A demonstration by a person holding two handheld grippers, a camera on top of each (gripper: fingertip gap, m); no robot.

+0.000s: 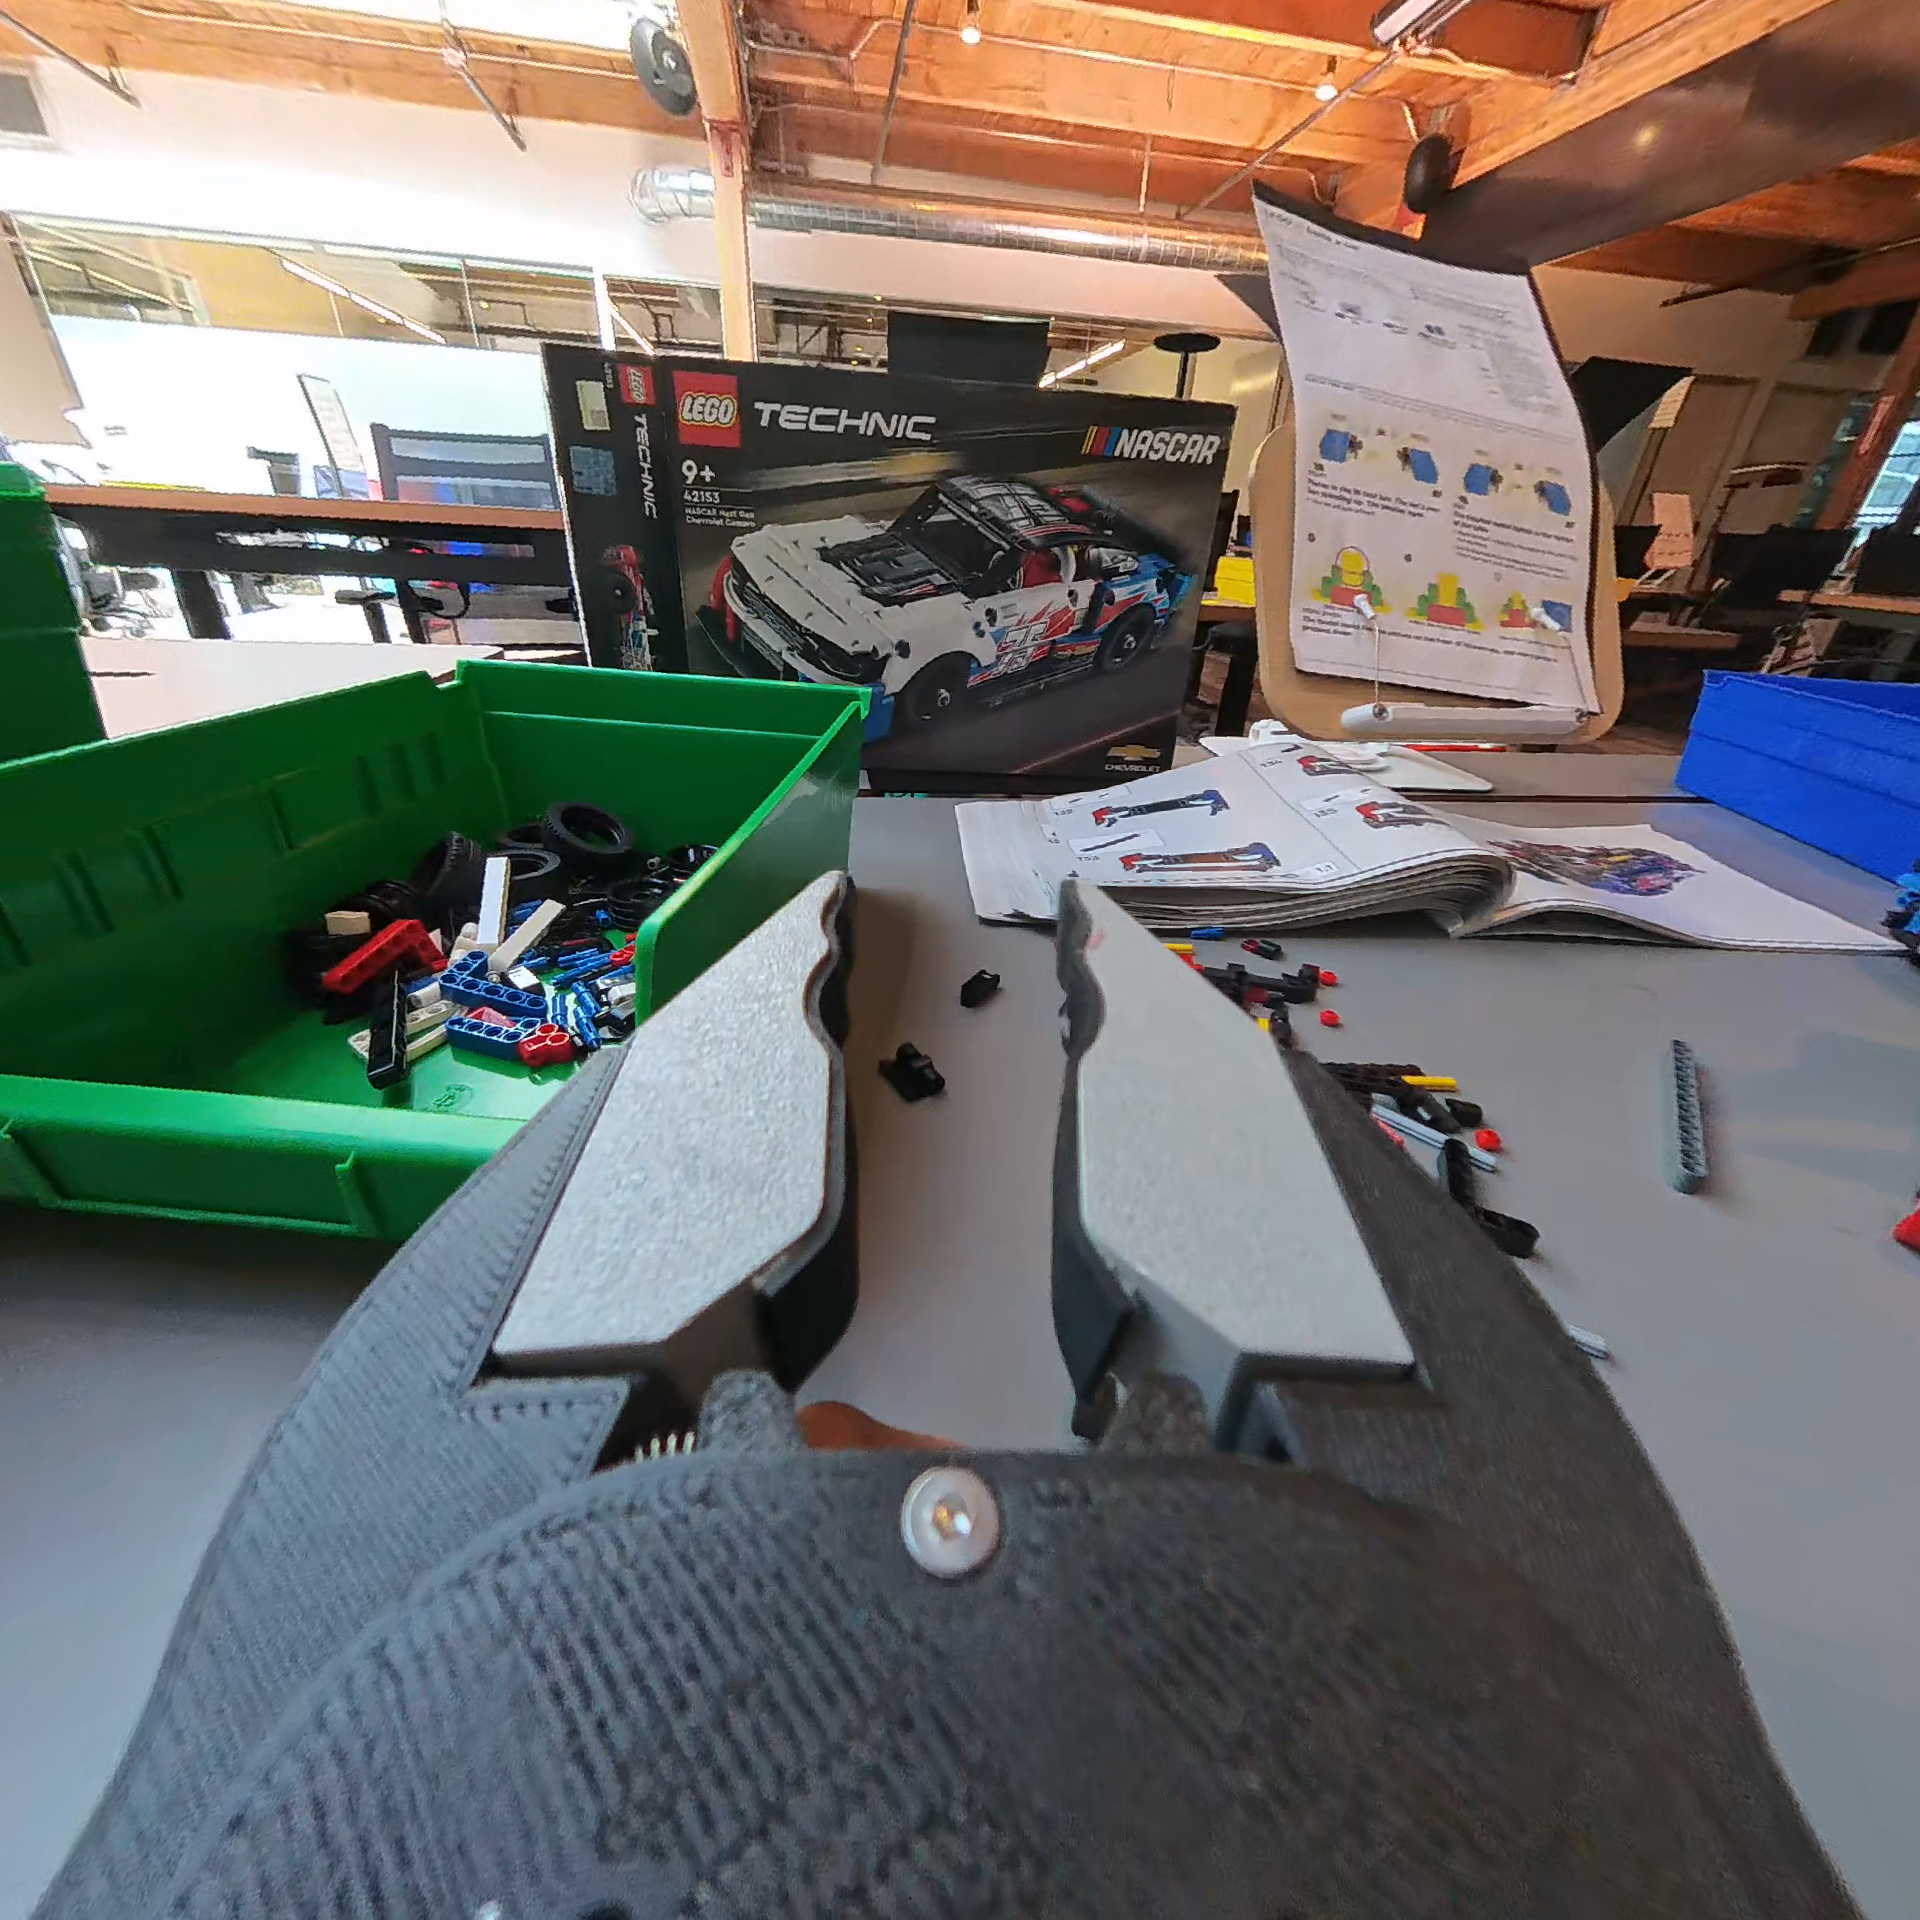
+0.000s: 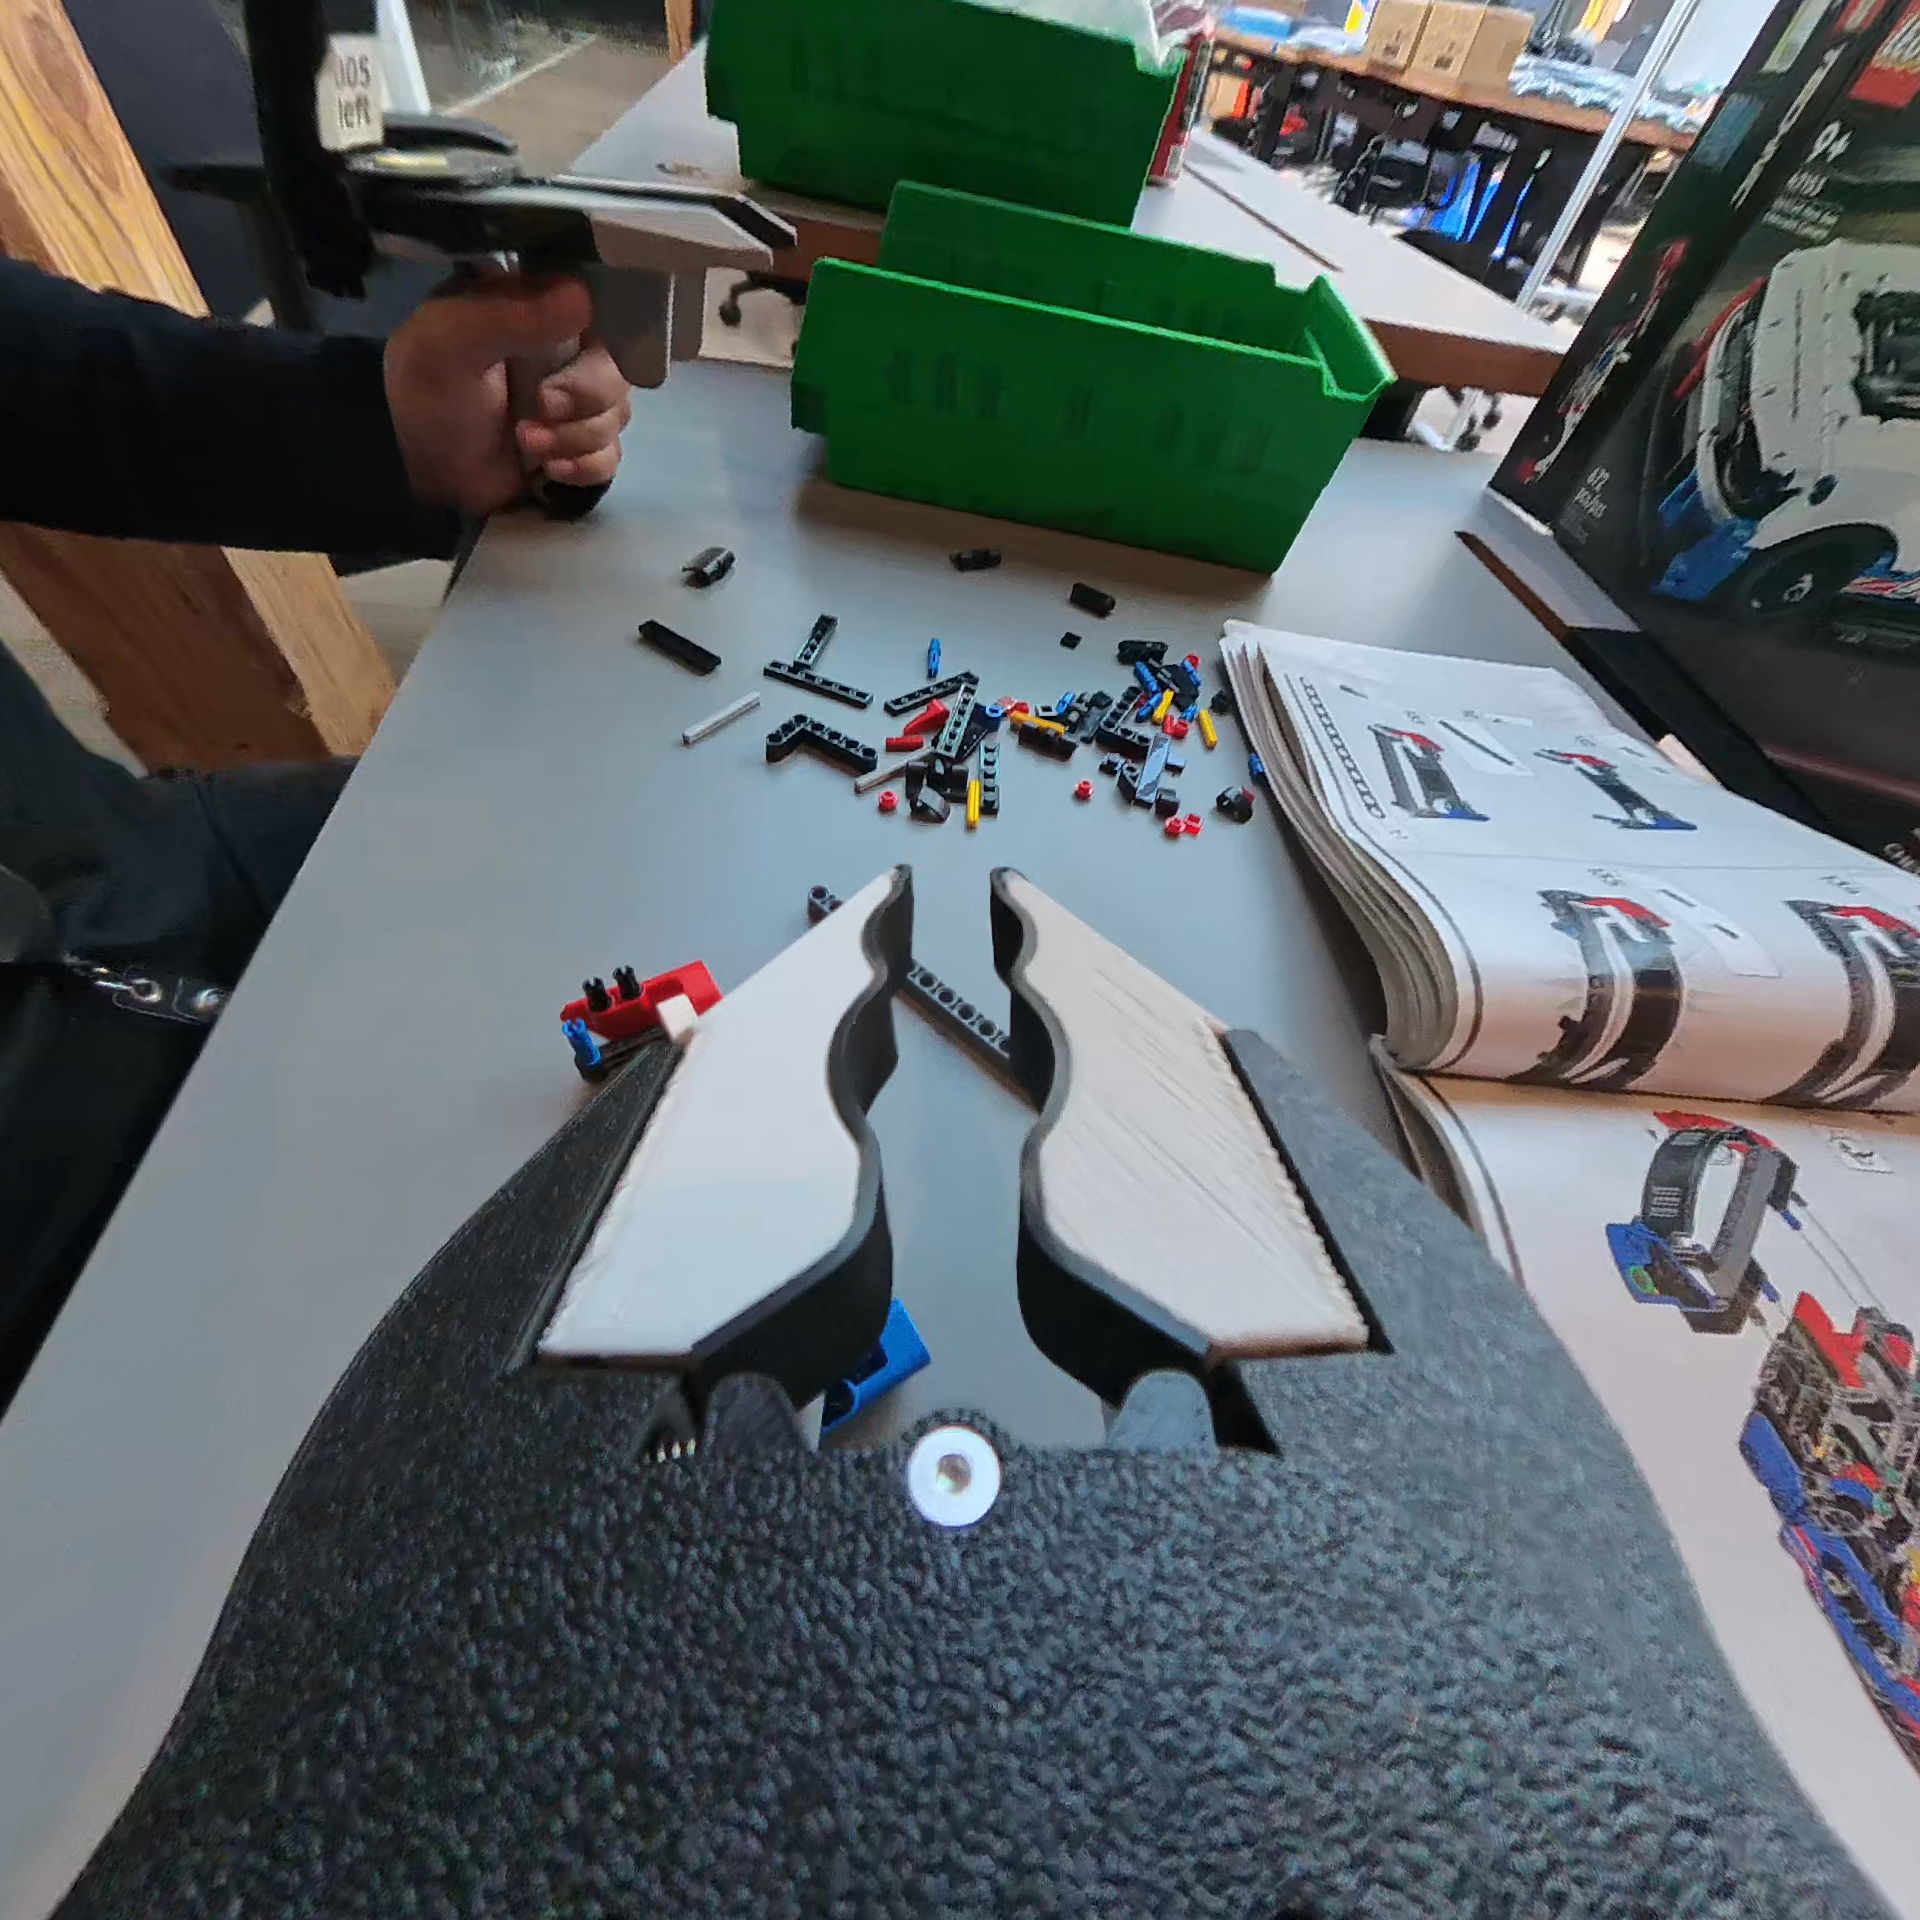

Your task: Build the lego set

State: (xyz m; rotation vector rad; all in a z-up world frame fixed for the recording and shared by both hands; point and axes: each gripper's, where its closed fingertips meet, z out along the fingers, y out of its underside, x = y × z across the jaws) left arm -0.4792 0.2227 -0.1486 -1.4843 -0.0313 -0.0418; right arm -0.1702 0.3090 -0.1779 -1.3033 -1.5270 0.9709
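Observation:
My left gripper point(image 1: 954, 914) is open and empty above the grey table, with two small black pieces point(image 1: 912, 1070) lying ahead between its fingers. It also shows in the right wrist view point(image 2: 665, 223), held in a hand. My right gripper point(image 2: 951, 883) is open and empty, hovering over a long dark grey beam point(image 2: 956, 1013). A small red, black and blue sub-assembly point(image 2: 634, 1008) lies just left of its left finger. A scatter of loose black, red, blue and yellow pieces point(image 2: 997, 727) lies farther ahead. A blue piece point(image 2: 878, 1366) shows under the right gripper's base.
A green bin point(image 1: 748, 831) holding tyres and mixed pieces stands left; it also shows in the right wrist view point(image 2: 1081, 416). An open instruction booklet point(image 2: 1507, 862) lies right. The set's box point(image 1: 935, 561) stands behind, beside a page stand point(image 1: 1434, 457) and a blue bin point(image 1: 1808, 758). The left gripper's tips are roughly 35 cm from the right gripper's.

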